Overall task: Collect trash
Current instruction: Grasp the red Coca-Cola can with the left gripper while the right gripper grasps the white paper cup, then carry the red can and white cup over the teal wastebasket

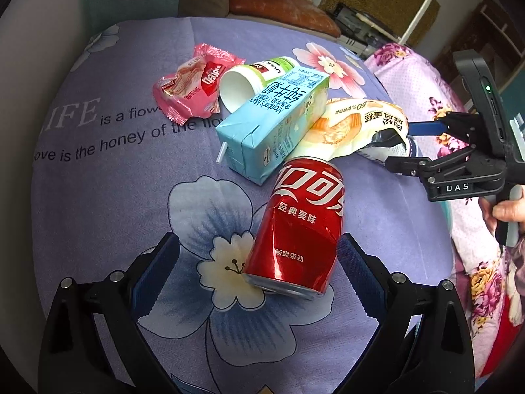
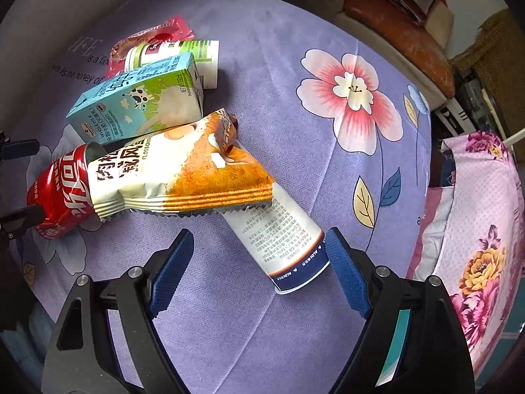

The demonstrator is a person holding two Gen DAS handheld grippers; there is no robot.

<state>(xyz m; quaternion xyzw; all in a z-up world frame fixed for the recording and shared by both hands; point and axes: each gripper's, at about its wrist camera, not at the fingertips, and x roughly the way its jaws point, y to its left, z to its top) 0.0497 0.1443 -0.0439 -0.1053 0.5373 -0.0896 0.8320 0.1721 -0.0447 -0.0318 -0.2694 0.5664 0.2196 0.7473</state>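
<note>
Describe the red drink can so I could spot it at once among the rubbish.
On the purple flowered cloth a heap of rubbish lies around a blue milk carton. The red can lies on its side just in front of that carton, over a pale blue flower. It is the only metal thing, dented, with white lettering.

right gripper (image 2: 259, 269) fingers spread — white cup (image 2: 279, 233) lying between | orange wrapper (image 2: 197, 170) overlapping cup

1. Left hand-held gripper (image 1: 257, 274): black angular frame, blue ribbed pads, silver screws behind them.
2. Right hand-held gripper (image 2: 259, 271): same build; white "DAS" lettering and a green light on its body.
</note>
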